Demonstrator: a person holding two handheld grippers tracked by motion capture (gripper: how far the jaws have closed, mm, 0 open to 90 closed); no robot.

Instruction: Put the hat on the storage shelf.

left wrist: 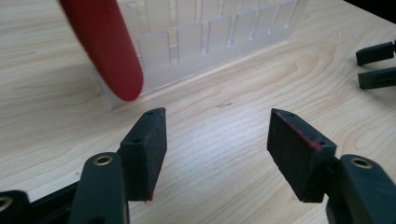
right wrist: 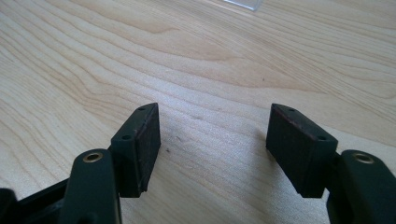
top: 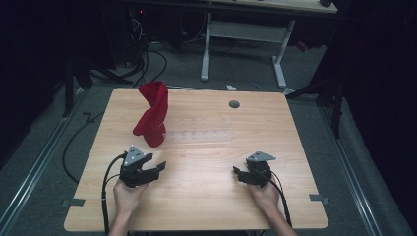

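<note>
A red plate (top: 152, 115) stands upright in the left end of a clear slotted rack (top: 201, 132) at the middle of the wooden table (top: 196, 196). In the left gripper view the plate's red rim (left wrist: 105, 46) leans over the rack's clear slots (left wrist: 210, 32). My left gripper (top: 160, 167) rests on the table in front of the plate, open and empty (left wrist: 215, 140). My right gripper (top: 237, 173) sits on the table to the right, also open with nothing between its pads (right wrist: 212, 140). Its jaw tips (left wrist: 376, 65) appear at the right edge of the left gripper view.
A grey round cap (top: 234, 104) is set into the table near its far edge. Cables (top: 105, 196) trail from both grippers off the near edge. Behind the table stand a white desk frame (top: 243, 44) and floor cables.
</note>
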